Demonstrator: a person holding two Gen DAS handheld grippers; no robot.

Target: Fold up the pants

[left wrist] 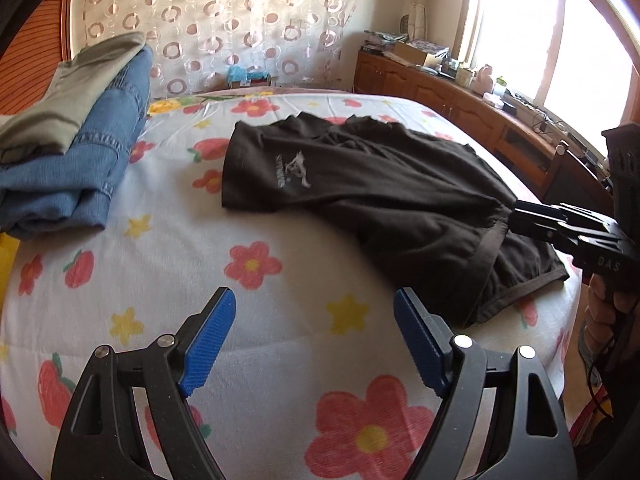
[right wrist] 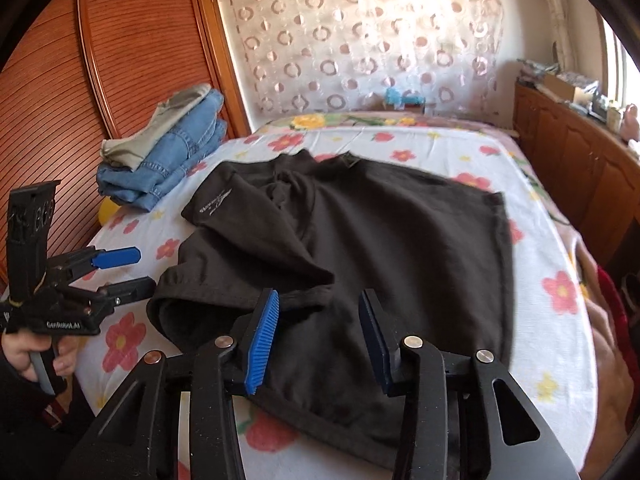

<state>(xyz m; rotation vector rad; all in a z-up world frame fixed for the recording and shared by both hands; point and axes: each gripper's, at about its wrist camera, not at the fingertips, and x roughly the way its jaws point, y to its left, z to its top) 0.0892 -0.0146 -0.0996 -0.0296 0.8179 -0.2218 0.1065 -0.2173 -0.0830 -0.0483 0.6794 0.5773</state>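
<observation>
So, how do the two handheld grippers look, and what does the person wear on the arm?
The left gripper and the right gripper are alike: black angular plastic frames with silver round rivets and ribbed blue pads on both fingers. The left one has white lettering on its body and a grey trigger handle; the right one has a thin black cable at its handle. A dark sleeve covers the left arm.

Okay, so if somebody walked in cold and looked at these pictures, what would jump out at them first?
Probably the black shorts, lying rumpled and unfolded in the middle of the flowered bedsheet. Next, the stack of folded clothes, blue denim under a grey-green piece, at the bed's far left corner by the wooden wardrobe. Then the two grippers at the near edge: the left gripper open over bare sheet, the right gripper part open over the shorts' near edge.
</observation>
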